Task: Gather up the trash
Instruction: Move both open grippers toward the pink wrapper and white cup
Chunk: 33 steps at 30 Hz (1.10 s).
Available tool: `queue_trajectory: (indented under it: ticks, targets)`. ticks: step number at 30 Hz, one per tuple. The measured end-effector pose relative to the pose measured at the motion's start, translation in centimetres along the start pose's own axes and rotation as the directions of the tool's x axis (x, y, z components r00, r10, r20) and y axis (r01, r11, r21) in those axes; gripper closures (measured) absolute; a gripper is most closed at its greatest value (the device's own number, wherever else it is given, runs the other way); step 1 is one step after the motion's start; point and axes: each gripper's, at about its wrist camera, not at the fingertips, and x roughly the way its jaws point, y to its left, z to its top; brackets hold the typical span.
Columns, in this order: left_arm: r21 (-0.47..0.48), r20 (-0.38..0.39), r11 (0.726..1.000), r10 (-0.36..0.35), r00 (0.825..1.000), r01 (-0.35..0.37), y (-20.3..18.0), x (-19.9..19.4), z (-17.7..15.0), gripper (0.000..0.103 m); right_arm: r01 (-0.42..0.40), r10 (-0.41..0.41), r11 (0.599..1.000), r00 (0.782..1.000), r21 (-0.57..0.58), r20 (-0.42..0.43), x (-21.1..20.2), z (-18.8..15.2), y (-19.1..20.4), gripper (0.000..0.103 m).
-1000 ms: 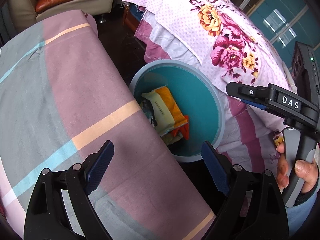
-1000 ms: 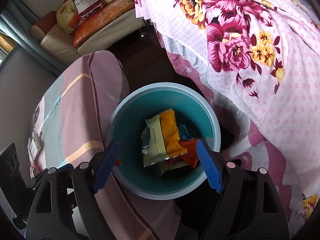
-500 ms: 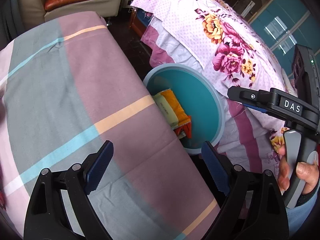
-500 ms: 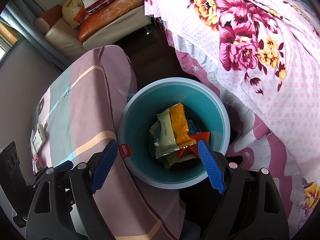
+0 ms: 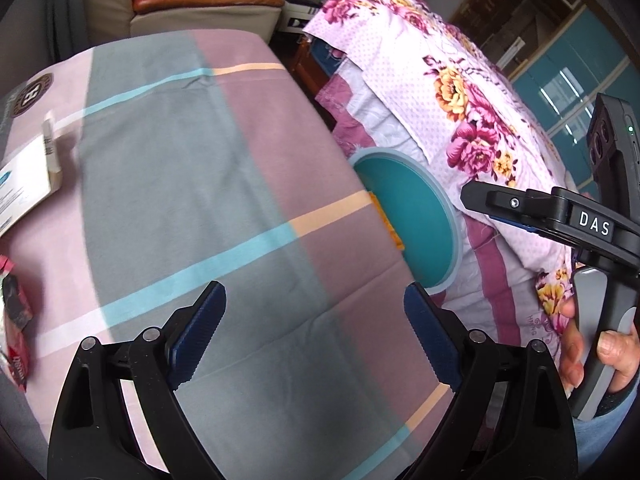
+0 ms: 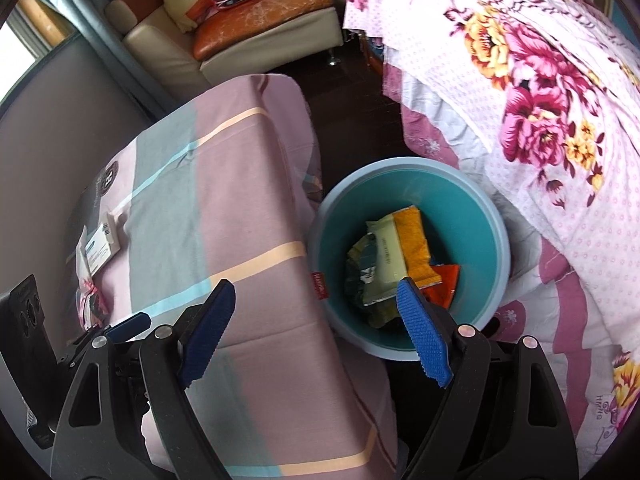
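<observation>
Trash left on the table: white packet [image 6: 98,248] and red wrapper [image 5: 16,320], both at the frame's left edge on the checked cloth [image 5: 200,200]. Bin [image 6: 496,240] sits centre-right, already holding wrappers [image 6: 400,264]. Left gripper [image 5: 316,336] and right gripper [image 6: 316,328] are both spread, empty. Risks as I see them: thin packet lies flat, so pads could pinch cloth and drag it; a drop near the table edge could miss the bin.

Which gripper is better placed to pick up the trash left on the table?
Left. The left gripper is open over the tablecloth nearer the red wrapper; the right gripper, also open, sits by the bin.
</observation>
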Motion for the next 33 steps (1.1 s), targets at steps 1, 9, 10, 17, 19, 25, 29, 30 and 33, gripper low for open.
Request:
queue_trajectory:
  ticks: [1,9,10,17,19,25,29,30,33]
  targets:
    - [-0.009,0.004,1.0,0.003,1.0,-0.003,0.6,-0.4,-0.2,0.012,-0.005,0.005,1.0,1.0,-0.007,-0.005,0.1,-0.1,0.6,0.024]
    - [-0.08,0.052,0.996,0.041,0.998,-0.037,6.8,-4.7,-2.4,0.012,-0.089,0.083,0.993,0.993,-0.08,-0.085,1.9,-1.2,7.3,0.024]
    - [-0.087,0.059,0.995,0.05,0.997,-0.044,7.7,-5.4,-2.8,0.012,-0.1,0.092,0.991,0.991,-0.087,-0.094,2.1,-1.4,8.2,0.024]
    - [-0.162,0.107,0.981,0.125,0.986,-0.107,14.3,-10.1,-5.8,0.012,-0.166,0.133,0.968,0.976,-0.191,-0.175,4.3,-2.9,15.7,0.024]
    - [-0.185,0.117,0.974,0.152,0.982,-0.128,16.3,-11.2,-6.8,0.012,-0.186,0.143,0.957,0.97,-0.221,-0.197,5.0,-3.4,17.9,0.024]
    - [-0.282,0.107,0.943,0.214,0.971,-0.177,22.1,-13.1,-8.9,0.012,-0.264,0.185,0.919,0.944,-0.292,-0.272,7.0,-4.5,23.6,0.024]
    - [-0.32,0.114,0.93,0.224,0.968,-0.178,24.5,-13.6,-9.5,0.012,-0.292,0.192,0.899,0.932,-0.326,-0.306,8.7,-5.1,26.6,0.024]
    - [-0.327,0.115,0.928,0.229,0.967,-0.181,24.9,-13.6,-9.6,0.012,-0.297,0.191,0.893,0.93,-0.337,-0.314,9.1,-5.3,27.4,0.024]
    - [-0.346,0.111,0.92,0.234,0.966,-0.183,26.1,-13.5,-9.7,0.012,-0.309,0.191,0.881,0.925,-0.358,-0.329,10.2,-5.6,29.4,0.024]
